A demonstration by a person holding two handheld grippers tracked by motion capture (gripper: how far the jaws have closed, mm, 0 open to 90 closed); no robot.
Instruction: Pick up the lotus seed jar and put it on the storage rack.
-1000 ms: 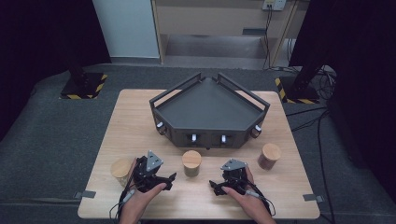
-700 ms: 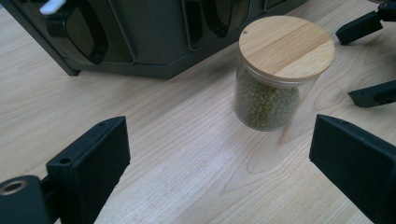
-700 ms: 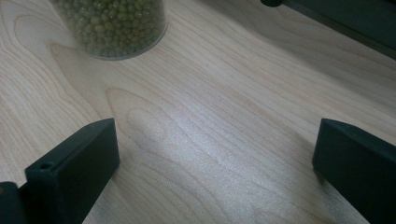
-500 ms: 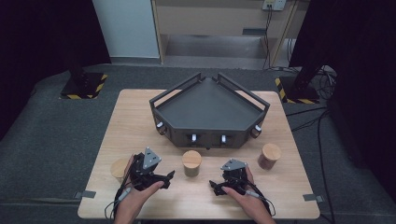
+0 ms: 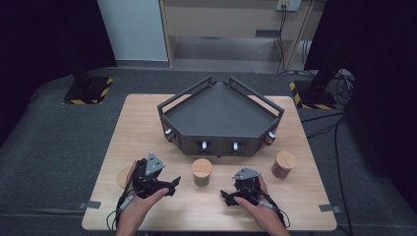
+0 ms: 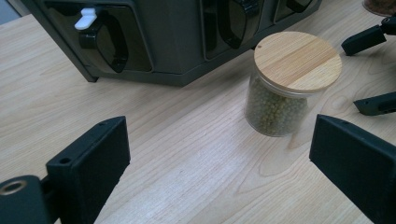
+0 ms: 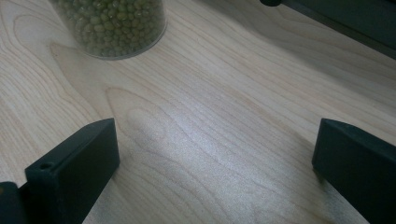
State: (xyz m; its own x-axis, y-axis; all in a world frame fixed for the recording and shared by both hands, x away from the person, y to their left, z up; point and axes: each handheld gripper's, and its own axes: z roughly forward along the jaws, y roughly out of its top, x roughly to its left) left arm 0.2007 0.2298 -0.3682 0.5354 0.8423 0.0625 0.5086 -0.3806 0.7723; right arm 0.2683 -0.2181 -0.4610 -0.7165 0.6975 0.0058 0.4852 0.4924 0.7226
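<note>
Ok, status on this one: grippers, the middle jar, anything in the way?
Left gripper open, empty. Right gripper open, empty. Green-bean jar upright, lid on, between them, untouched. Path clear; dark rack just behind it.

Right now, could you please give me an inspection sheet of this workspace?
Surface: light wooden table, bare between things.
Job's things: glass jar of green beans with round wooden lid, upright before the dark grey angular tray rack.
Clutter: brown wooden-lidded jar at right; another wooden lid beside the left hand.
Grippers: left gripper open, facing the bean jar; right gripper open, fingers over bare wood.
Cables: black leads trail from the grippers; more on the floor at right.
Surroundings: grey carpet, dark curtains.
</note>
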